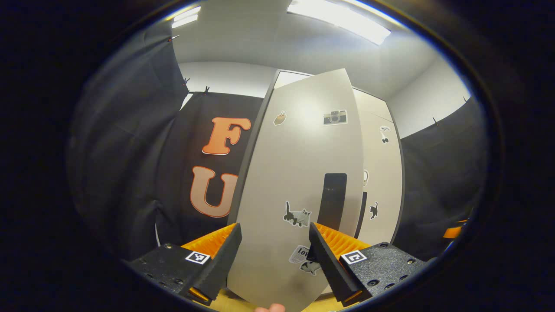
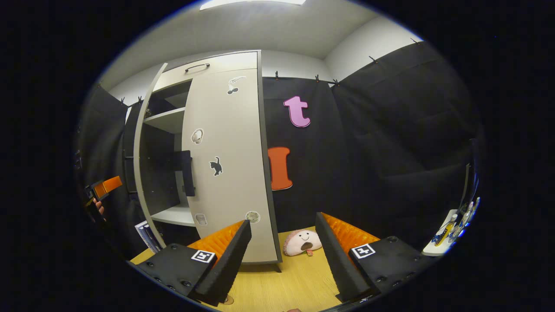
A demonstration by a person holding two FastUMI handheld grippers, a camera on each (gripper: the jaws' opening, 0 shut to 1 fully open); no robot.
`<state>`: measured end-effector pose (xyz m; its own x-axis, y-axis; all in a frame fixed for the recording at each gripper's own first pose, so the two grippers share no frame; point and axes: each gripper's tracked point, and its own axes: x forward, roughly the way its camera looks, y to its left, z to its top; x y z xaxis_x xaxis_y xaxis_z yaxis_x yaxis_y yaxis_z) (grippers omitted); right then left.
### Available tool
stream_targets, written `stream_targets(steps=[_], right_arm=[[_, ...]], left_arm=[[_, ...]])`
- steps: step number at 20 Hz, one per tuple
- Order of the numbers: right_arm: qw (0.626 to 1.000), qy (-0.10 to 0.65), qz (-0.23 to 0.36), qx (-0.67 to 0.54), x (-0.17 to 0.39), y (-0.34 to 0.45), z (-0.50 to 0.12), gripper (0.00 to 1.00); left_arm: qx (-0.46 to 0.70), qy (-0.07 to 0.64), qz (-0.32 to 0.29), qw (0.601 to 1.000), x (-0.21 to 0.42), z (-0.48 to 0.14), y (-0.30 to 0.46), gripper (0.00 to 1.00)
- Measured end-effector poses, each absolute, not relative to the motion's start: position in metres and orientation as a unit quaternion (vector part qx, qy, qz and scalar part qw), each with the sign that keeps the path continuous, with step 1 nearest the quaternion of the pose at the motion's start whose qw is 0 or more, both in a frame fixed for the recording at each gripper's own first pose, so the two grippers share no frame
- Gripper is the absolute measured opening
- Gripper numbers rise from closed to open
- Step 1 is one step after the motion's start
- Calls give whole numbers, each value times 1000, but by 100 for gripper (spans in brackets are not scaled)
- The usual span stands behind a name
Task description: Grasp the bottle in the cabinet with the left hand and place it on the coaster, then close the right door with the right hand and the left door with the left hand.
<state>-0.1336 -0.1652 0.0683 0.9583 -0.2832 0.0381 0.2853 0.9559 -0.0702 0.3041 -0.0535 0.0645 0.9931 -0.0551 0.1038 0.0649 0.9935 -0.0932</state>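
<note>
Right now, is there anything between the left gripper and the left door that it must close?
Nothing visible stands between them. In the left gripper view the left gripper is open, and the left door stands directly ahead, its lower part between the two fingers. The right door appears closed already.

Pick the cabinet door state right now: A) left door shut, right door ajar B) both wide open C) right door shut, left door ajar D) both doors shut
C: in the right gripper view the right door lies flush with the cabinet, while the left door stands out edge-on with shelves visible between them.
</note>
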Motion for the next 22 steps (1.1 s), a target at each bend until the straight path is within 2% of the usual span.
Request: stream_targets(steps=[10,17,18,19,21,22], right_arm=[[986,-15,-160,-32,-145,-174,73,98],[986,-5,-168,-20,-151,-178,59,98],[986,-3,-168,-15,-152,-179,57,98],[985,-4,-170,-12,-152,-180,55,98],[985,-5,-173,-6,-154,-182,53,98],[985,-5,-172,-4,-153,-181,52,98]], left_arm=[[-55,-29,-80,995,336,49,-99,95],[-38,-12,-81,996,365,34,-116,95],[-36,-14,-80,996,369,33,-117,98],[-35,-15,-80,996,371,31,-119,94],[-36,-17,-79,996,379,28,-125,98],[-39,-18,-77,996,383,26,-126,95]])
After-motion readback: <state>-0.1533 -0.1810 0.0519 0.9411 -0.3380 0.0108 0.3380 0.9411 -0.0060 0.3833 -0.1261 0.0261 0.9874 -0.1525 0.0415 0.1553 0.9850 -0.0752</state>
